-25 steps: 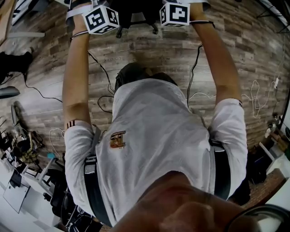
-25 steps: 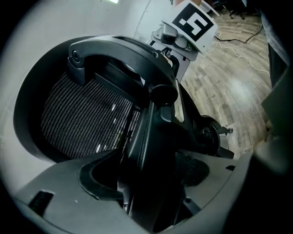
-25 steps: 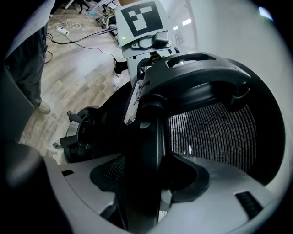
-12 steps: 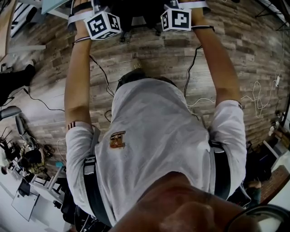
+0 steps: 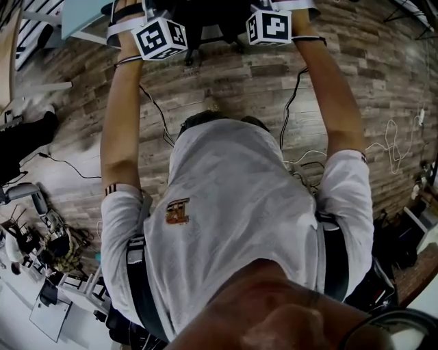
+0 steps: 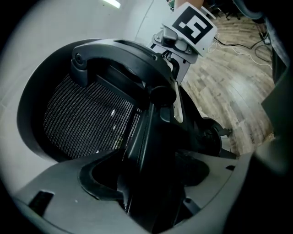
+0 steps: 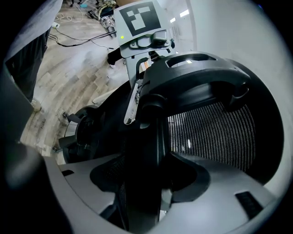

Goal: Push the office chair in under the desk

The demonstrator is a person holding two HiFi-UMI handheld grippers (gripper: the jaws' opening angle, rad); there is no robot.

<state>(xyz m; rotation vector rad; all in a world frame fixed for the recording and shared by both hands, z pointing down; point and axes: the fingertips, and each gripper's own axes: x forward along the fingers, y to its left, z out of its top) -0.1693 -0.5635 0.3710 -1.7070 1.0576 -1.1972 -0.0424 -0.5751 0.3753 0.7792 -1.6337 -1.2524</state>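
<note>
Now mid-push: chair and person have advanced toward the surface.
Over the last second the wood floor [image 5: 226,75] slid back in the head view and the pale surface [image 5: 82,17] came in at top left; judged: travel remains. Office chair [image 6: 91,114] sits just ahead, beside that edge. Left gripper [image 6: 151,192] and right gripper [image 7: 142,192]: fingers [image 6: 68,180] clamped on the backrest frame. Count: one chair, one surface, two grippers, two marker cubes.
</note>
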